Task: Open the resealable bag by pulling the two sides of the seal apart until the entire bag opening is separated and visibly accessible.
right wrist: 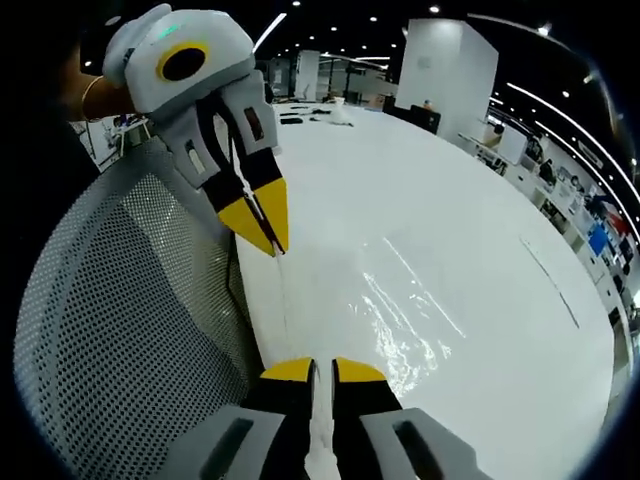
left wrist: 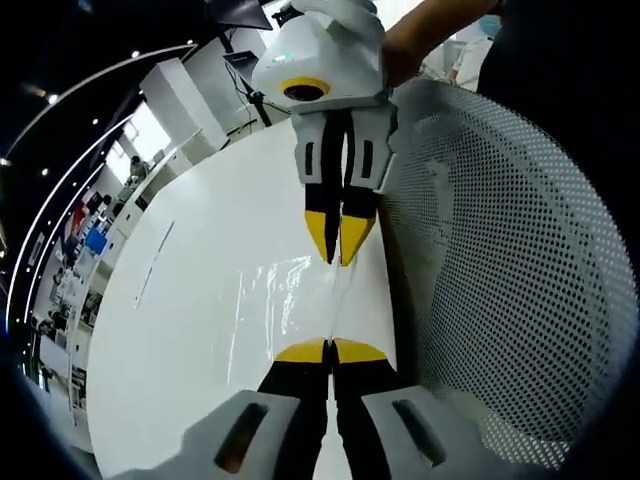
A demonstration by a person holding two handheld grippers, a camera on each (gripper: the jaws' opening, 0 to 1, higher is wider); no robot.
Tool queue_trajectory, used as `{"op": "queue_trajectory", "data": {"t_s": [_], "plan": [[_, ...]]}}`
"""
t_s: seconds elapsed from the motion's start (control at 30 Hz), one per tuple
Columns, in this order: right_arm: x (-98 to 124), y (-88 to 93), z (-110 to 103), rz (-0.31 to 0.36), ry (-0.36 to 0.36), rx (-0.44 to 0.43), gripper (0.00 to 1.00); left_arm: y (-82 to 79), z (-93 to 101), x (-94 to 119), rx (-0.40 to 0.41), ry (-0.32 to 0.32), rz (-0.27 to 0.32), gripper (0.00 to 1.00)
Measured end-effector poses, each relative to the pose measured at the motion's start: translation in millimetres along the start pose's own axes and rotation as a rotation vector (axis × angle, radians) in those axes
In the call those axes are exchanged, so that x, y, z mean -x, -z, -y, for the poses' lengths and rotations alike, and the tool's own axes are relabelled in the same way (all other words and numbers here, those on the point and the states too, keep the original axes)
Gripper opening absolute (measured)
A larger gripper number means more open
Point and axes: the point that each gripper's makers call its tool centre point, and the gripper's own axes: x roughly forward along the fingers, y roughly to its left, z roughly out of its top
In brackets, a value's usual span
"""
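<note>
Right gripper (right wrist: 322, 367): jaws closed on bag (right wrist: 400, 310) edge.
Left gripper (right wrist: 266, 228): opposite, pinching same edge.
Bag: clear, flat on white table (right wrist: 450, 200).
Mesh chair (right wrist: 120, 320): beside table.

The left hand-held gripper (left wrist: 331, 350), grey-bodied with black jaws tipped in yellow, rises from the bottom of the left gripper view with its jaws pressed together. Facing it from above, the right hand-held gripper (left wrist: 339, 240) of the same build points down, jaws closed tip to tip, a person's hand (left wrist: 405, 48) gripping its white body. In the right gripper view, the right hand-held gripper (right wrist: 322, 370) has its jaws nearly touching, and the left one (right wrist: 265, 225) angles in from the upper left, jaws closed.
</note>
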Motion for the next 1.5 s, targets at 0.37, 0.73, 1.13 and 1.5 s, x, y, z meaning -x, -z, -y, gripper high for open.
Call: {"op": "queue_trajectory", "data": {"t_s": [0.37, 0.73, 1.13, 1.5], "plan": [[4.0, -17.3, 1.0, 0.049, -0.016, -0.063, 0.0, 4.9, -19.9, 9.4, 0.009, -0.107, -0.047, 0.01], [-0.8, -28.7, 4.8, 0.038, 0.007, -0.045, 0.0, -5.0, -29.3, 32.7, 0.027, -0.215, -0.056, 0.1], [-3.9, -35.9, 1.8, 0.033, -0.002, -0.007, 0.0, -17.3, -9.4, 15.5, -0.013, -0.172, -0.029, 0.09], [-5.2, -44.4, -3.4, 0.046, -0.024, 0.003, 0.0, -11.2, 1.6, -1.5, -0.03, -0.117, -0.059, 0.06]]}}
